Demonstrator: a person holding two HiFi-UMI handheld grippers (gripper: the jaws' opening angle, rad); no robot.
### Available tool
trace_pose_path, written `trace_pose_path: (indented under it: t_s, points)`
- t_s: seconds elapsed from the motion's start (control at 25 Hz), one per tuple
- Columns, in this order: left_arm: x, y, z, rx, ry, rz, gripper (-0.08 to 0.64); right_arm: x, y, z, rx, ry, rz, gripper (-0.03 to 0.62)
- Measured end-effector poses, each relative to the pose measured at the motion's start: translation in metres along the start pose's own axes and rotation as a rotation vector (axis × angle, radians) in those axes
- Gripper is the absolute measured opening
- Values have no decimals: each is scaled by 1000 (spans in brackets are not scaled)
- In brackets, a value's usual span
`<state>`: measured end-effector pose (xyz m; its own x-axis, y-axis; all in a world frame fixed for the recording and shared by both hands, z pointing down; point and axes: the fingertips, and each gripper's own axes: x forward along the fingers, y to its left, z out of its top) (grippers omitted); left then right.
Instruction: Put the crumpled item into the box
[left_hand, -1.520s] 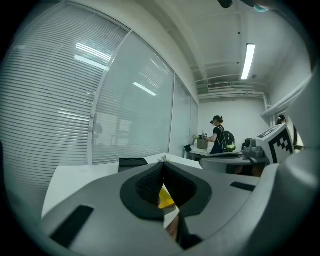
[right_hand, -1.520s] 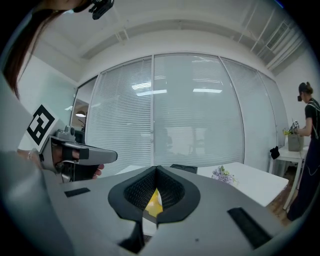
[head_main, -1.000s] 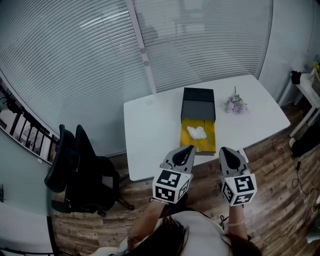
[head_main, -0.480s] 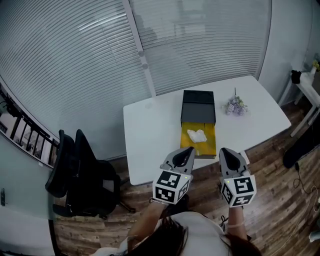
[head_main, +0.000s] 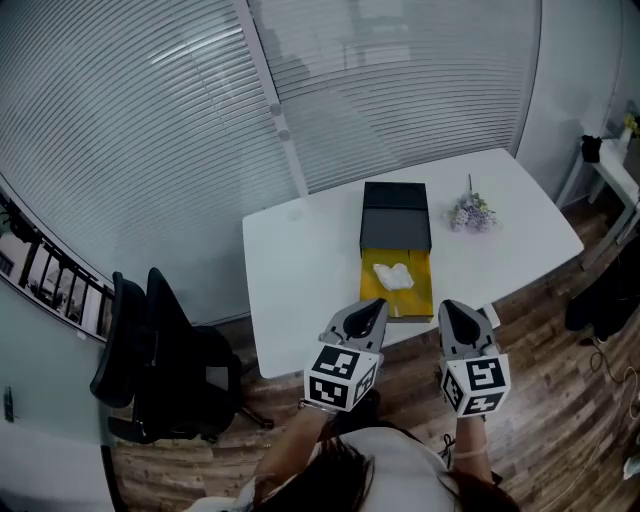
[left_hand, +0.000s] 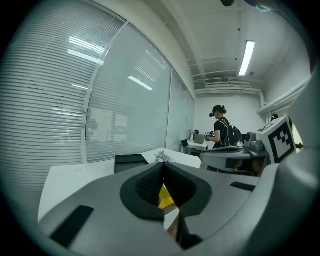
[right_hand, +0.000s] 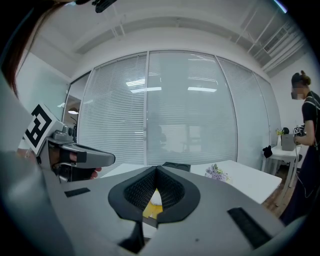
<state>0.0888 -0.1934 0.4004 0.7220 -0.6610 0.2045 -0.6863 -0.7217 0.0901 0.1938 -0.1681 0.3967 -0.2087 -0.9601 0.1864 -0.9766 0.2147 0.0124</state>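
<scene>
Both claws are held low at the near edge of the white rectangular table (head_main: 300, 260), side by side, and nothing is gripped in either one. The left claw (head_main: 376, 301) is seen closed right up in its own view (left_hand: 163, 167): the dark ribbed pads (left_hand: 148, 184) are pressed together at the tips, with nothing caught between them. Same deal for the right claw (head_main: 447, 306). Its tips are met in the right gripper view (right_hand: 156, 170), and only a bit of yellow and white is glimpsed through the hollow behind them.

The crumpled white item (head_main: 393, 275) is found just ahead of the claws, a little beyond the left claw's tip and off to the front-left of the right one. It is lying inside the open yellow-lined box (head_main: 421, 283) and isn't touched by either claw. The box's flat black lid (head_main: 396, 214) is laid open further out from the claws, right past the yellow part.

A small bunch of pale purple flowers (head_main: 470, 211) is set on the table well beyond the right claw, slightly to its right and apart from the lid. A black office chair (head_main: 150, 350) is parked on the wood floor (head_main: 560, 400), well off to the left of the left claw. A glass wall with horizontal blinds (head_main: 150, 130) is seen past the table. In the left gripper view, a person in a dark top with a backpack (left_hand: 222, 127) can be made out far behind the right claw.
</scene>
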Motion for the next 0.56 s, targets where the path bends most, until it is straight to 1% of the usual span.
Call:
trace_pose_path:
  t_s: [0.32, 0.56]
  points:
    - [9, 11, -5, -7, 16, 0, 17, 13, -6, -6, -9, 9, -28, 26]
    - [15, 19, -4, -10, 20, 4, 17, 23, -10, -3, -15, -6, -36, 26]
